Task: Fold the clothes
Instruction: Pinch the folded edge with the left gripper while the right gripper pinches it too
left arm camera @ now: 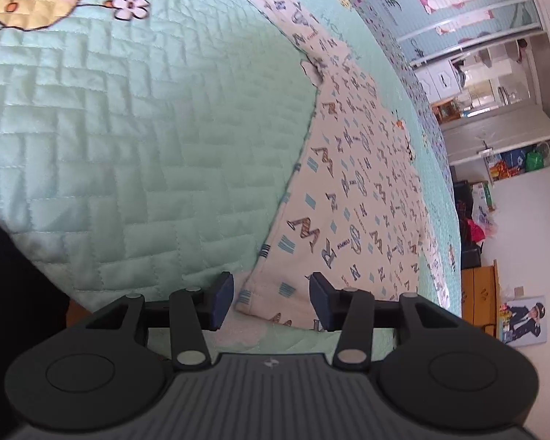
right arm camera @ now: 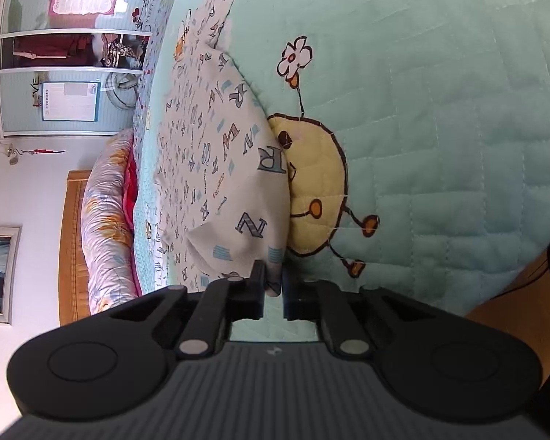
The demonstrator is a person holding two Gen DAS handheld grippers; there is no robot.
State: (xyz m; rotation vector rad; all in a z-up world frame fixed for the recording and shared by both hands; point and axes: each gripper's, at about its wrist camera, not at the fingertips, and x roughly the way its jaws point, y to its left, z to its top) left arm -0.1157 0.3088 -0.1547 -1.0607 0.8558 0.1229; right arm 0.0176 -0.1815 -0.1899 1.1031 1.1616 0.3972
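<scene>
Already your right gripper (right arm camera: 274,289) is pinched on a corner of the letter-print garment (right arm camera: 216,168), probably to lift it for a fold. Your left gripper (left arm camera: 271,299) stands unclenched astride the opposite hem corner, pads apparently clear. Thin, soft cotton lies flat on the quilted mint bedspread (left arm camera: 128,146).

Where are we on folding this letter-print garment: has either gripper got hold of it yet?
Early stage. Done: the letter-print garment lies spread on the green quilt, with no fold visible. In hand: the right gripper has pinched a corner of the cloth; the left gripper straddles the other corner with jaws open, pads not pressing. Left: close the left, then lift and make every fold.
</scene>
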